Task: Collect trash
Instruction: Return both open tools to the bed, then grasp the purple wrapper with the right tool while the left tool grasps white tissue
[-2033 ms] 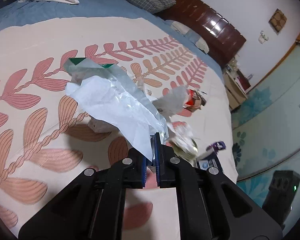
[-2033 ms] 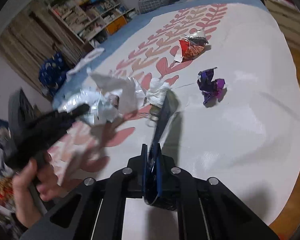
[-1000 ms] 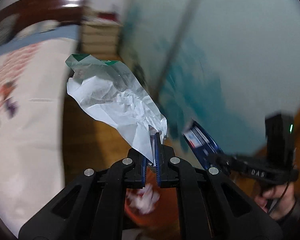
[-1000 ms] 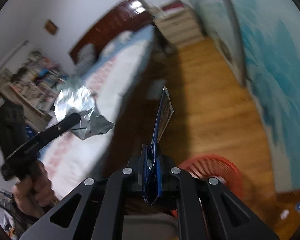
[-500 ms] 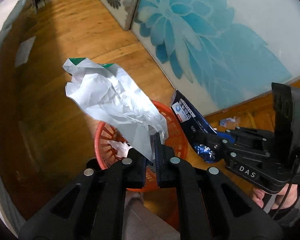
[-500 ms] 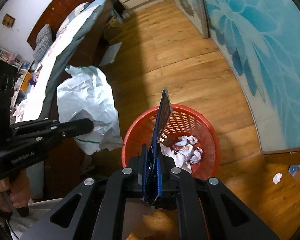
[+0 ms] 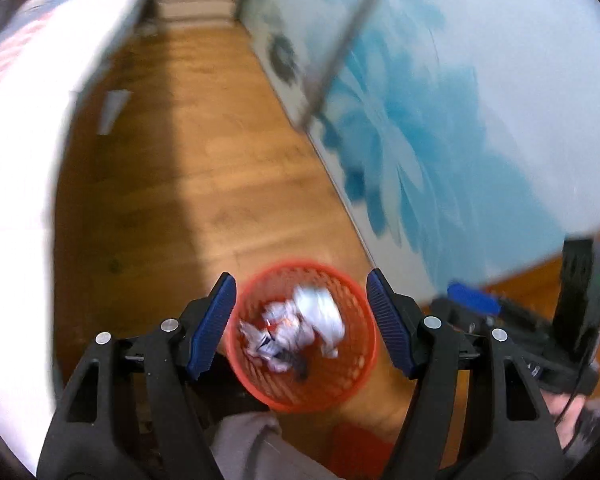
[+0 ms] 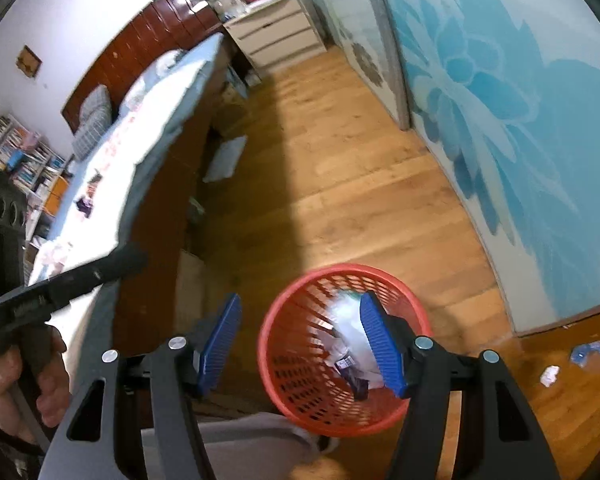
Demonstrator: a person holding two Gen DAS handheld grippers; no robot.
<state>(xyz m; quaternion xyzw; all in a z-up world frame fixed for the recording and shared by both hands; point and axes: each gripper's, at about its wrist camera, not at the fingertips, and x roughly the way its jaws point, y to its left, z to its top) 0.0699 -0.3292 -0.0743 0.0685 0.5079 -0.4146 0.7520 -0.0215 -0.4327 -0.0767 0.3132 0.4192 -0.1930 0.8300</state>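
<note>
Jaws of both grippers wide apart, empty, above red basket point(image 7: 260, 394) of crumpled wrappers point(image 7: 318, 314)

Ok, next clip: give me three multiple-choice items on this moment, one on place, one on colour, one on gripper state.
1. Where is the crumpled white paper?
A. on the bed
B. in the basket
C. in the left gripper

2. What colour is the basket?
A. red
B. green
C. black

3. How do the two grippers stand?
A. both shut
B. only the left open
C. both open

Answers: 1 B, the paper lies inside the basket's mesh wall. 2 A, its rim and mesh are red. 3 C, the left gripper and the right gripper both show a wide gap between their blue pads, holding nothing.
</note>
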